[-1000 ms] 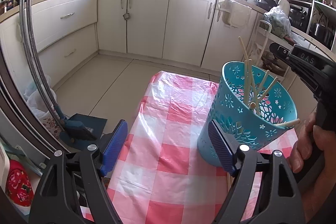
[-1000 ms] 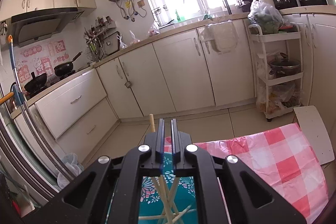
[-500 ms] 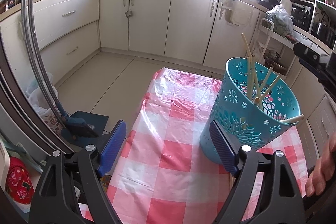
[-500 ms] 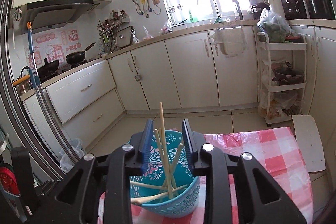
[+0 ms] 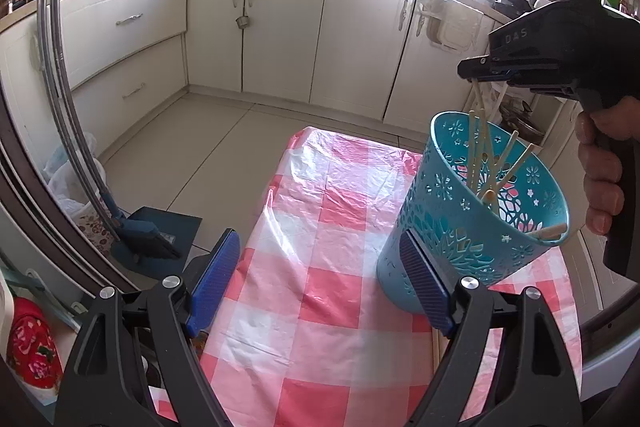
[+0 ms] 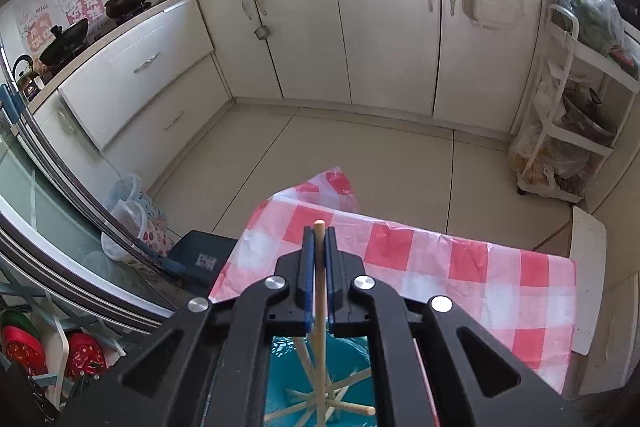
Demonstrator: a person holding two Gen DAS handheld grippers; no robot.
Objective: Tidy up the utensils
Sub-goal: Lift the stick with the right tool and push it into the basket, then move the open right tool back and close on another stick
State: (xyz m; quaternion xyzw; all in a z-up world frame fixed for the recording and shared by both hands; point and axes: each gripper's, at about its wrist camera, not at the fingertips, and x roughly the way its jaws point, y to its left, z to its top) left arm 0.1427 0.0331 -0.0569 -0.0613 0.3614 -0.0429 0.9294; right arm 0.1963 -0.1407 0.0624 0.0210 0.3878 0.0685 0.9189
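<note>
Since the earlier frames, we note that the right hand-held gripper (image 6: 319, 255) has swung back over the basket (image 5: 472, 223); its jaws opened briefly, have just been closing, and are now clenched on one chopstick (image 6: 320, 291) standing upright between the pads. The left hand-held gripper (image 5: 320, 279) has stayed put, released, with nothing between its fingers.

Reading the left wrist view from left to right: a broom and dustpan (image 5: 148, 231) lie on the floor at lower left; the checked desk (image 5: 328, 211) fills the centre; the teal basket stands at right centre, just beyond the left gripper's right pad (image 5: 424, 283), with several chopsticks leaning inside. The right gripper appears at upper right, above the rim.

Risks, as we judge them: the held chopstick passes among the crossed sticks in the basket, so a lift could drag neighbours out or tip the light basket. The grip is near the stick's top end; it may pivot or slip. One stick already lies across the rim at right and could fall.
</note>
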